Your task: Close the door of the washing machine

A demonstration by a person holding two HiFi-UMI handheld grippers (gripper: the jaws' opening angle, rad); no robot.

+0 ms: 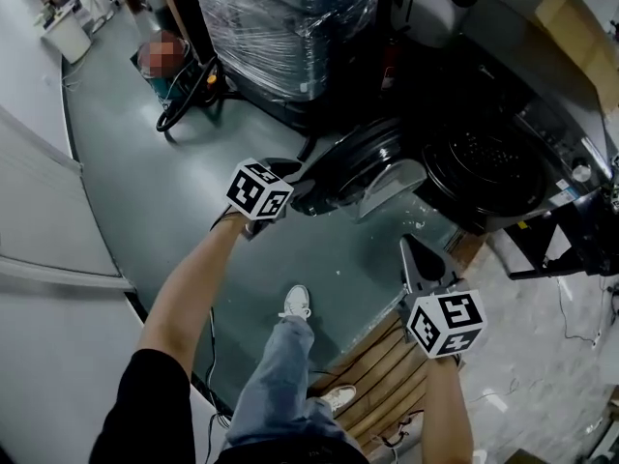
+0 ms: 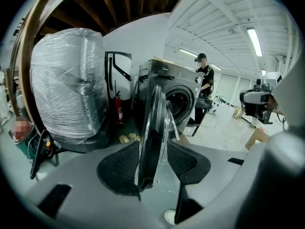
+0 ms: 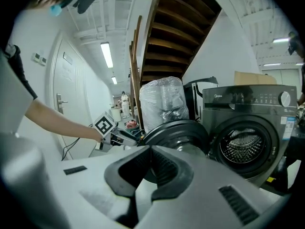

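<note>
A dark grey front-loading washing machine [image 1: 503, 153] stands at the right with its drum [image 3: 245, 147] exposed. Its round black door [image 1: 363, 162] hangs wide open toward the left. My left gripper [image 1: 295, 187] is at the door's outer edge. In the left gripper view the door's rim [image 2: 151, 128] stands edge-on between the jaws; a gap shows beside the right pad [image 2: 188, 162], so the left gripper [image 2: 153, 149] is open. My right gripper [image 1: 423, 259] hovers in front of the machine, apart from the door. Seen in its own view, this gripper [image 3: 150, 151] is shut with nothing in it.
A large plastic-wrapped pallet load [image 1: 280, 27] stands behind the door, with a red fire extinguisher [image 2: 118, 109] beside it. Cables [image 1: 184, 104] lie on the green floor. Wooden slats [image 1: 387, 365] lie under my right arm. A person [image 2: 205, 80] stands beyond the machine.
</note>
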